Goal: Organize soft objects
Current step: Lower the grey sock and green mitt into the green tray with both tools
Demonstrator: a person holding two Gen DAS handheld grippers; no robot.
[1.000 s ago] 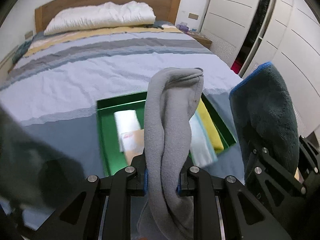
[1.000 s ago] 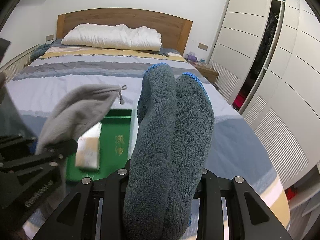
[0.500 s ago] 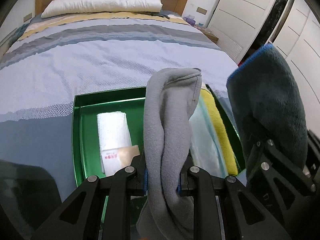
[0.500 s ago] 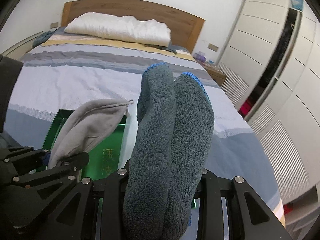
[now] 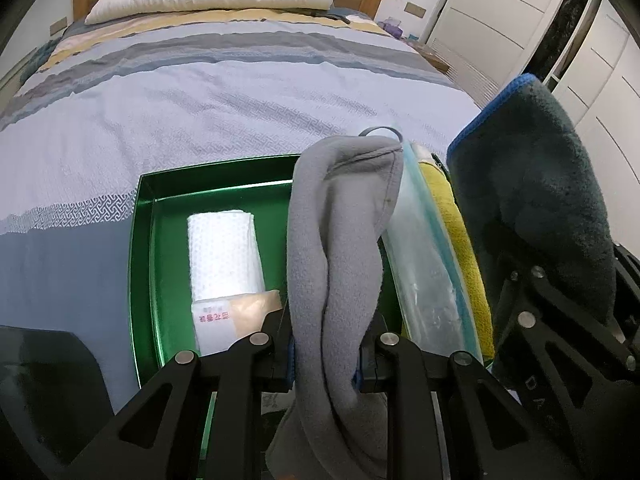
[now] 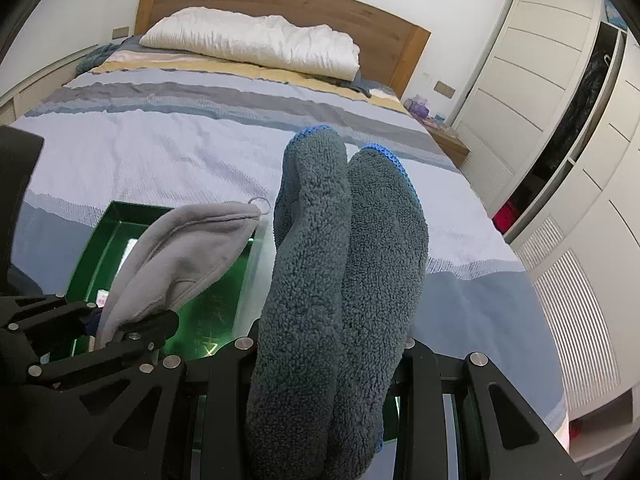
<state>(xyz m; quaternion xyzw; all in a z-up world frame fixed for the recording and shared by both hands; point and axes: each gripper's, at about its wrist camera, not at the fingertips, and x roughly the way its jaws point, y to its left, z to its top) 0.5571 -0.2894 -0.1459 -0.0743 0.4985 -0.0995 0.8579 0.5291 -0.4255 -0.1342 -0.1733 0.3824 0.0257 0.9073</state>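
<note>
At frame centre, the left gripper point(image 5: 326, 354) clamped a smooth grey fleece cloth point(image 5: 340, 232) above a glossy green tray point(image 5: 140, 240); the right gripper point(image 6: 332, 354) pinched a nubby, blue-edged dark towel point(image 6: 340, 280).

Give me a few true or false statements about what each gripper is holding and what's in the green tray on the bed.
1. The left gripper is shut on a grey cloth. True.
2. The right gripper holds a yellow towel. False: it holds a dark teal cloth.
3. The green tray is bare. False: a white folded towel and a yellow towel lie inside.
4. The tray sits on the bed. True.
</note>
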